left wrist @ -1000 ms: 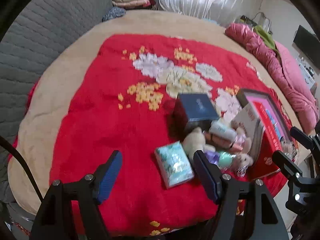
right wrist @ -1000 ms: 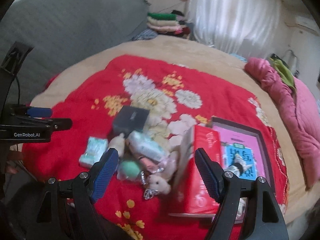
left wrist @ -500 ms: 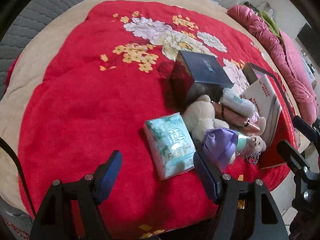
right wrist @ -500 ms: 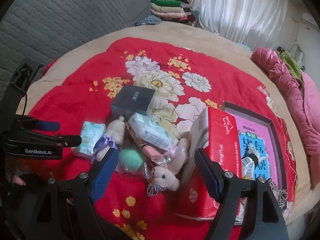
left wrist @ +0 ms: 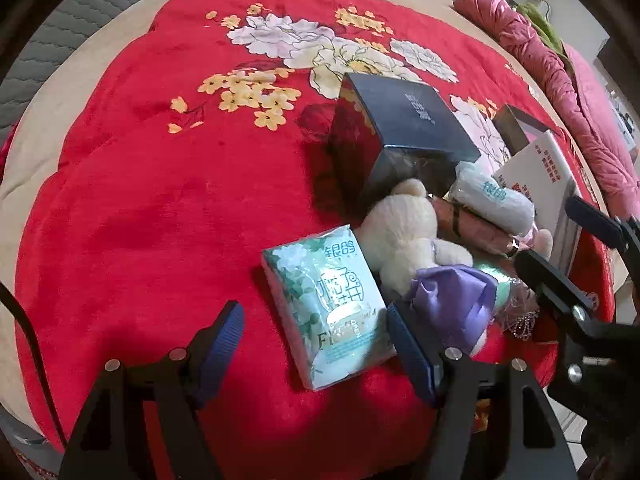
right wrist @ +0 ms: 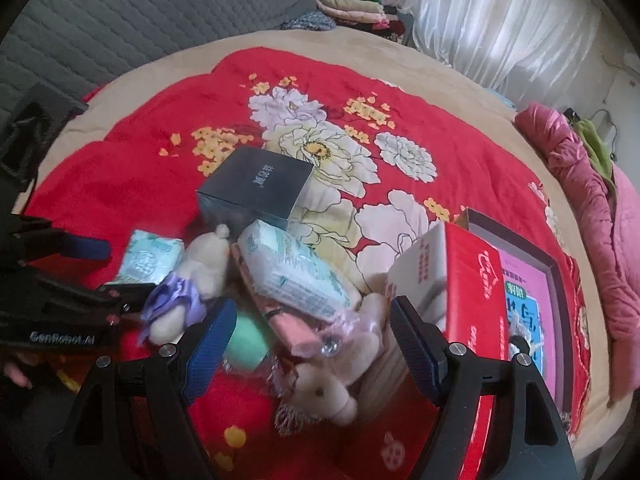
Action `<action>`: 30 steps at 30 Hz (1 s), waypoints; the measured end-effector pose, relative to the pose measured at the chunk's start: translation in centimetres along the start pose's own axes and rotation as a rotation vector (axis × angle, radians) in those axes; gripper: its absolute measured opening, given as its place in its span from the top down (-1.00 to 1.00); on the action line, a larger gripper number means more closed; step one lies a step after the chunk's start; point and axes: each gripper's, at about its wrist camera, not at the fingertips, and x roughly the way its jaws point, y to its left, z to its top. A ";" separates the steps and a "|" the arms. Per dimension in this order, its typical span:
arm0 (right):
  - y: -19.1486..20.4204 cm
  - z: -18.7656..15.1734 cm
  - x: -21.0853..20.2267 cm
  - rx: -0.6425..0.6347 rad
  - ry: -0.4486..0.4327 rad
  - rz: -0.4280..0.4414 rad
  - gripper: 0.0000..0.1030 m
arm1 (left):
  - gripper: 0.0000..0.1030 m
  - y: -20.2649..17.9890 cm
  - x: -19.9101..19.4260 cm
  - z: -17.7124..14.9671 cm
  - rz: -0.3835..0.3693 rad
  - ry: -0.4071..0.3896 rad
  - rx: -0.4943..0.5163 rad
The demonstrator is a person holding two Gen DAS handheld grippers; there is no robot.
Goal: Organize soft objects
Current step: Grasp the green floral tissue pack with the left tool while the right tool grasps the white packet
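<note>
Since the earlier frame, the left gripper (left wrist: 314,326) has been brought closer to the teal tissue pack (left wrist: 328,314), whose near end now lies between the wide-apart jaws, close against the right-hand finger and touched by neither pad. Against the pack's far side a cream teddy bear (left wrist: 404,236) with a purple bow (left wrist: 452,300) is pressed, with a dark blue box (left wrist: 400,128) behind it on the red floral blanket (left wrist: 160,200). The right gripper (right wrist: 308,336) is held open above a pink plush bunny (right wrist: 320,390) and a white tissue pack (right wrist: 292,268), beside a red tissue box (right wrist: 472,280).
</note>
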 end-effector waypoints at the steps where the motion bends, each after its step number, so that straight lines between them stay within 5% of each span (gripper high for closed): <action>1: 0.0 0.2 0.4 -0.004 0.004 -0.002 -0.55 | -0.42 -0.1 0.1 0.1 0.002 0.002 0.001; 17: -0.3 1.5 3.1 -0.029 0.010 0.025 -0.50 | -0.42 -0.4 1.3 0.7 0.019 0.016 -0.003; 30: -1.0 1.8 2.9 0.020 -0.004 0.133 0.38 | -0.42 -0.3 1.6 0.9 0.029 0.022 -0.009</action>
